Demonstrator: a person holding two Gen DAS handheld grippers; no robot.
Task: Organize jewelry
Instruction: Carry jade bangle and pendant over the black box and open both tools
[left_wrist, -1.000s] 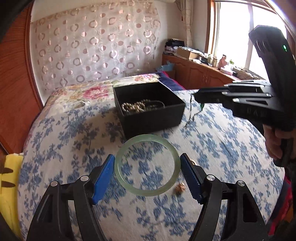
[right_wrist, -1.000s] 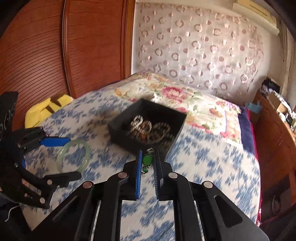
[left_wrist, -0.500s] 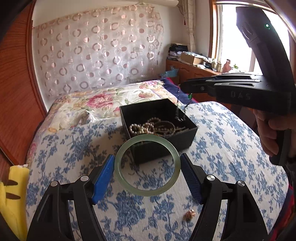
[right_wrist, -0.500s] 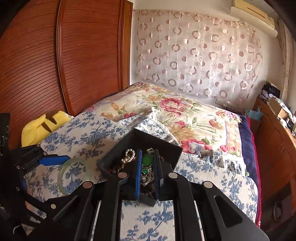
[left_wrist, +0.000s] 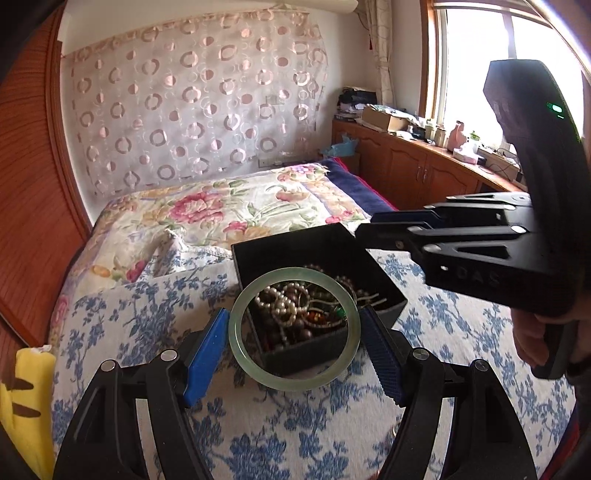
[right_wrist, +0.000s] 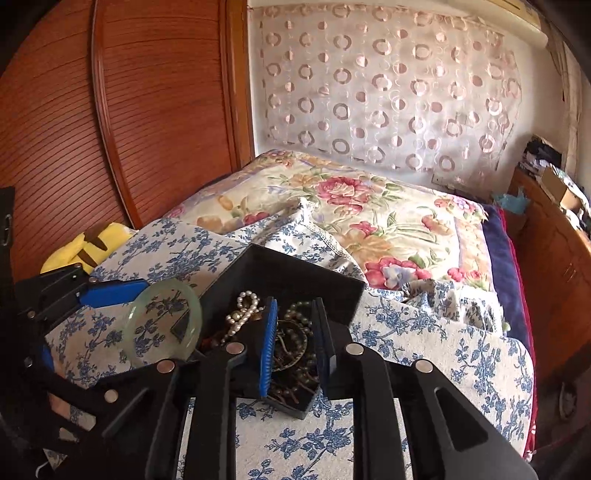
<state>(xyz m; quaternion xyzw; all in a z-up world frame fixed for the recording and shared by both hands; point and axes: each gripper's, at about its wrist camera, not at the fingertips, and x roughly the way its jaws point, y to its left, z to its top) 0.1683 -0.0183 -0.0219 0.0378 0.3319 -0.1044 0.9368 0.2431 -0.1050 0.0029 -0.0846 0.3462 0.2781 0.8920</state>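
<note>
A pale green, translucent jade-like bangle (left_wrist: 293, 328) sits clamped between the blue-padded fingers of the left gripper (left_wrist: 293, 341), its ring held wide across the jaws and raised above a bedspread of white cloth printed with blue flowers (left_wrist: 147, 306). Seen through the hoop, and just beyond it, is an open square black jewelry box (left_wrist: 295, 243) resting on that bedspread, holding a tangle of white pearl strands (left_wrist: 277, 301), dark brown bead strings and smaller pieces. The right gripper (right_wrist: 293, 345) hangs directly over the box with its jaws narrow and opening; nothing is pressed between its blue pads (right_wrist: 267, 347), and only the heap of beads inside the box shows in the gap. A small green glint among the pieces in the left wrist view may be a pendant, though the tangle is too dense to be sure. From the left wrist camera the right gripper appears side-on above the far right corner of the box, its black handle gripped by a person's hand (left_wrist: 532, 336) at the frame's edge. From the right wrist camera the bangle shows just beside the box's left wall, at the near corner. A yellow plush toy with brown stripes (right_wrist: 88, 243) lies at the bed's edge beside a reddish wooden slatted panel (right_wrist: 110, 110), and a floral quilt (right_wrist: 351, 206) covers the far half of the bed.
</note>
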